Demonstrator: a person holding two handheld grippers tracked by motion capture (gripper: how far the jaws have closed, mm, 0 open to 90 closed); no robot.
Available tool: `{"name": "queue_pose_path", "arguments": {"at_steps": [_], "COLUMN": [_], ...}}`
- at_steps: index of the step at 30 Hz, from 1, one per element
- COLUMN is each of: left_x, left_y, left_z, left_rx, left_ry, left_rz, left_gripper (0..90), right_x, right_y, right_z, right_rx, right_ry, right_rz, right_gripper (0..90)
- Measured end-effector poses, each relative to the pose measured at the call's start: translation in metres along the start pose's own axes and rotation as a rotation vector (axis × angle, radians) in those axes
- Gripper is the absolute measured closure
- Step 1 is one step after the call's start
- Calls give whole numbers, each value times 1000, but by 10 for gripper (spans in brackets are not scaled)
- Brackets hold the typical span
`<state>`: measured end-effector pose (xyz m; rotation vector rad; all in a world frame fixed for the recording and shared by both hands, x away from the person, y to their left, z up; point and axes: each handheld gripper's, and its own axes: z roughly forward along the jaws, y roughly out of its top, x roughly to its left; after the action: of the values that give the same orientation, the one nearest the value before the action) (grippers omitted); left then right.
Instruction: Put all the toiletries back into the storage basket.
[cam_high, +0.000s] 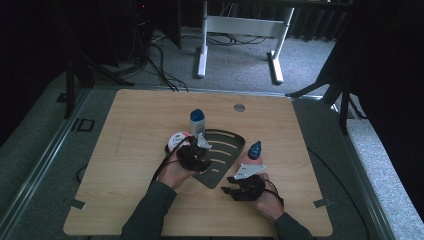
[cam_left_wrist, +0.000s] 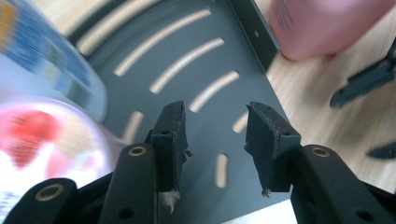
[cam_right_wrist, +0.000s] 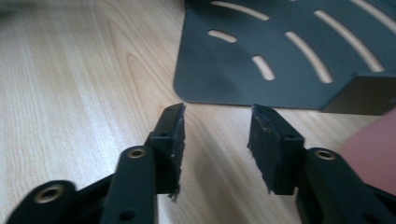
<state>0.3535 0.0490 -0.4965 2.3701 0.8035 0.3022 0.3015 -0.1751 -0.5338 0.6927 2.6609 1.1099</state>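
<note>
A person is sitting at the near edge of a wooden table (cam_high: 130, 165), holding a gripper in each hand. The left gripper (cam_high: 192, 152) is hovering over the left part of a dark slotted tray (cam_high: 225, 150) lying flat near the middle of the table. In the left gripper view its fingers (cam_left_wrist: 170, 140) are standing apart with nothing between them, and the slotted tray (cam_left_wrist: 187, 79) is showing through the gap. Just left of that gripper, a round white tub with a red picture (cam_high: 176, 140) is sitting at the tray's left edge, and a white bottle with a blue cap (cam_high: 197, 121) is standing upright just beyond it on the far side. The right gripper (cam_high: 232, 190) is lying low over the table near the tray's near right corner, pointing left. In the right gripper view its fingers (cam_right_wrist: 170, 140) are spread with only bare wood between them. A pink bottle with a dark blue cap (cam_high: 254, 154) is standing upright just right of the tray, right behind the right gripper, untouched.
</note>
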Motion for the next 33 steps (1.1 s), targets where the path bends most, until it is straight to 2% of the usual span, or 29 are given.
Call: {"name": "queue_pose_path", "arguments": {"at_steps": [5,7,12,16,24,28,33], "left_x": [-4,-6,-8,-10,-9,-11,-9], "left_y": [-11,-14,-22,-26,-31,-32,-35], "left_z": [12,16,25,28,29,29,28], "left_rx": [10,20,42,32,27,26,8], "left_ry": [-19,-16,-31,-45,-50,-35,-42], "left_rz": [-20,-15,-26,-30,-46,-36,-56], "left_gripper": [600,611,668,696,722,740,779], "right_x": [0,-2,-5,-8,-17,-22,-29], "right_y": [1,0,-4,-6,-10,-9,-7], "right_z": [-6,-8,-13,-21,-41,-54,-70], "right_rx": [0,3,11,3,15,21,13], "right_ry": [-19,-25,-36,-48,-69,-86,-107], "right_rz": [-2,0,6,21,45,47,57], "right_gripper": [627,638,713,739,715,690,656]}}
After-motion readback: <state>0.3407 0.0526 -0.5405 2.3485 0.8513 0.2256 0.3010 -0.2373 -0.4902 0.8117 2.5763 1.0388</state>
